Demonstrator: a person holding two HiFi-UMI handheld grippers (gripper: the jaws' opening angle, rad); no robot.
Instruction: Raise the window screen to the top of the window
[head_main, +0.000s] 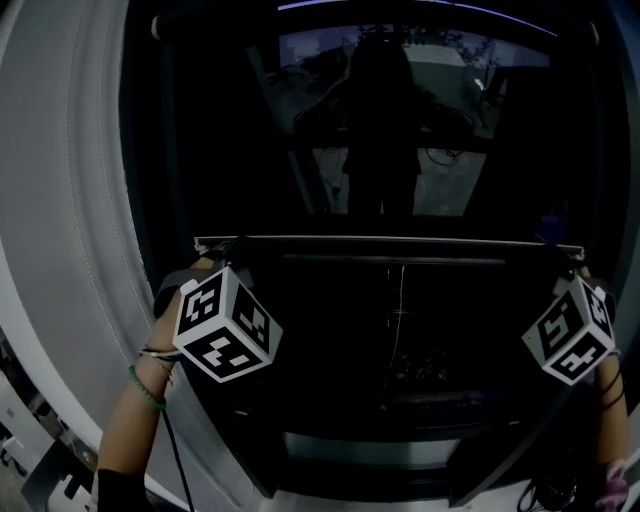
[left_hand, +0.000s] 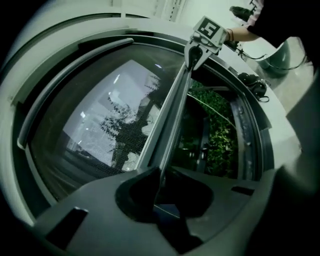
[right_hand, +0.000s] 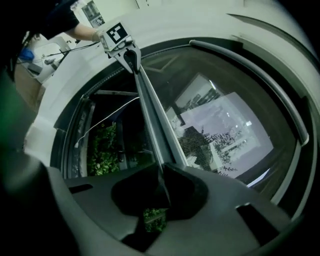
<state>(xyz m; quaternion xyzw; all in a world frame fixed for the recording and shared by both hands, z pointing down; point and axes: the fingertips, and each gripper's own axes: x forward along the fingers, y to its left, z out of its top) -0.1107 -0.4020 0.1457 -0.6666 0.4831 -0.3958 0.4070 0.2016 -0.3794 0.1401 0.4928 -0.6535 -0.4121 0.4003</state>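
The window screen's pale bottom bar (head_main: 390, 240) lies level across the dark window, about halfway up. My left gripper (head_main: 224, 258) holds its left end and my right gripper (head_main: 570, 264) its right end. In the left gripper view the bar (left_hand: 172, 110) runs from between my shut jaws (left_hand: 160, 176) up to the other gripper (left_hand: 200, 46). The right gripper view mirrors this: the bar (right_hand: 152, 115) leaves my shut jaws (right_hand: 162, 176) towards the left gripper (right_hand: 125, 47). Screen mesh (left_hand: 125, 135) (right_hand: 215, 135) shows on one side of the bar.
Green leaves (left_hand: 220, 135) (right_hand: 102, 147) show through the open part below the bar. The white window frame (head_main: 70, 250) rises on the left. A reflection of a person (head_main: 382, 120) stands in the upper glass. Dark cables (left_hand: 252, 82) lie on the sill.
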